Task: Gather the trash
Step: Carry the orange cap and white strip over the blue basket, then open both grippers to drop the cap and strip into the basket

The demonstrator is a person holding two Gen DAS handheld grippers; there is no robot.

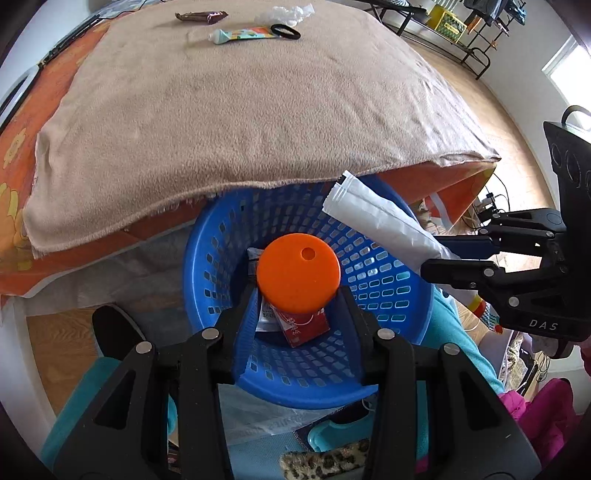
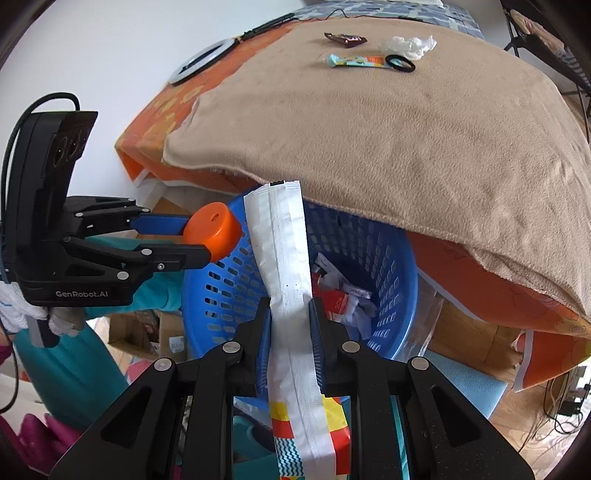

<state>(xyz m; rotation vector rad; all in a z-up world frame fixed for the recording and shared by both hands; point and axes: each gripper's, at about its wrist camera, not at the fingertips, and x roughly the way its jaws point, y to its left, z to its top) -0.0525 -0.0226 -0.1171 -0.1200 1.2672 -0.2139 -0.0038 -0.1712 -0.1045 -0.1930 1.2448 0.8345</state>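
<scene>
Orange plastic fills the middle of the left wrist view: a round orange lid (image 1: 298,272) with a small hole near its rim is clamped between the blue pads of the left gripper (image 1: 298,295), held directly above the open mouth of the blue basket (image 1: 388,295). In the right wrist view the same lid sits at about nine o'clock from the basket's rim. Inside the basket lie a red carton (image 1: 304,326) and crumpled white wrappers (image 2: 354,306). Further right, the right gripper (image 2: 290,321) is closed on a long white packet (image 2: 282,251), flattened between its pads; the packet's top end rises toward twelve o'clock, against the hanging edge of the beige blanket (image 1: 221,110), and its printed yellow-and-red lower end trails down behind the fingers. The packet hangs over the basket's opening, slanted across it in the left wrist view. On the blanket, at about twelve o'clock in both views and well apart from the basket, lie a brown snack wrapper (image 1: 201,16), a pale blue tube (image 1: 240,35), a black ring (image 1: 285,31) touching the tube's end, and a clump of clear plastic (image 1: 286,14).
</scene>
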